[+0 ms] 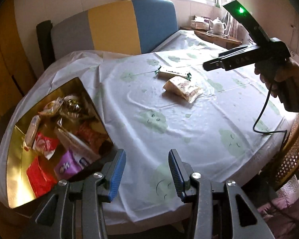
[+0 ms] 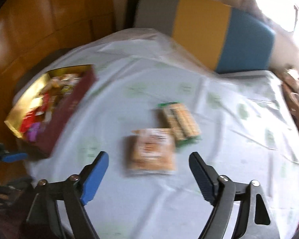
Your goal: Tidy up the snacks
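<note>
A gold-lined box (image 1: 16,171) with a dark red outer wall (image 2: 69,111) sits at the table's left edge and holds several snack packets. Two snacks lie loose mid-table: a tan packet (image 1: 182,88) (image 2: 151,152) and a green-ended biscuit pack (image 1: 172,72) (image 2: 180,123) just beyond it. My left gripper (image 1: 147,176) is open and empty, low over the near table edge beside the box. My right gripper (image 2: 149,176) is open and empty, hovering just short of the tan packet; its body shows in the left wrist view (image 1: 247,57). The right wrist view is motion-blurred.
The round table has a white cloth with green prints (image 1: 189,131). A grey, yellow and blue panel (image 1: 117,27) stands behind it. A teapot (image 1: 218,23) on a wooden shelf is at far right. A wicker chair (image 1: 291,155) stands by the right edge.
</note>
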The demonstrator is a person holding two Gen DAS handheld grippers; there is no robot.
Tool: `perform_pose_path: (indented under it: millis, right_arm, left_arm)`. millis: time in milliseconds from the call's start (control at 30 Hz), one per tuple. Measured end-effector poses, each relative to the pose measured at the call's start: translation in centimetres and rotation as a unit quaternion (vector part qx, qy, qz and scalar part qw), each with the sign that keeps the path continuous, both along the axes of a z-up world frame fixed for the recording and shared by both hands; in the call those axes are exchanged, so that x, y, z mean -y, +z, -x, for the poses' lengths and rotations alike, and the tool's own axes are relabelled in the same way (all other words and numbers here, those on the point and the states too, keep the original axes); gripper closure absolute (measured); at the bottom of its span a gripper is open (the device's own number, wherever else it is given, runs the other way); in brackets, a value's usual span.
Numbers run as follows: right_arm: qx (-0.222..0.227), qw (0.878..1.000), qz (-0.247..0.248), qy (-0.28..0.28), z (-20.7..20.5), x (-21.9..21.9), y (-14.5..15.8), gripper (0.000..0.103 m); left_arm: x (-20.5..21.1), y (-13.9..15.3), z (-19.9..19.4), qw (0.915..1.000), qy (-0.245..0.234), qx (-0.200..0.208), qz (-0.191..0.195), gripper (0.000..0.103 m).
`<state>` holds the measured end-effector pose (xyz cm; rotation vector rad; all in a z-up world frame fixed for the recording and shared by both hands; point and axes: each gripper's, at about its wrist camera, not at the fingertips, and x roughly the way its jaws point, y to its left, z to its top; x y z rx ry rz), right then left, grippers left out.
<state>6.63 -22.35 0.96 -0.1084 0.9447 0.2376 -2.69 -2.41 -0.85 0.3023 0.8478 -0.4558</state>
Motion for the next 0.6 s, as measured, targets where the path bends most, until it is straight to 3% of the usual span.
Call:
perform_pose_path:
  millis: [133,233,600]
  right_arm:
    - [0.001,0.998,0.010,-0.061,-0.4,4.1,-1.0,0.019]
    - [-0.029,0.993,0.019,-0.116,-1.2,6.3,-2.4,0.019]
    - [-0.068,0.980,-0.009,-0.187,-1.7,9.8,-3.0,0.012]
  left_arm:
    - [1.0,-0.1,-0.6,0.9999,0.004,-0.004,-0.011,0.058]
    - [1.5,-0.2,-0.8,0.9999,0.003,-0.006,-0.012,0.058]
    - [2.7,-0.6,-1.5,0.9996,0.003,-0.025,-0.015,0.058]
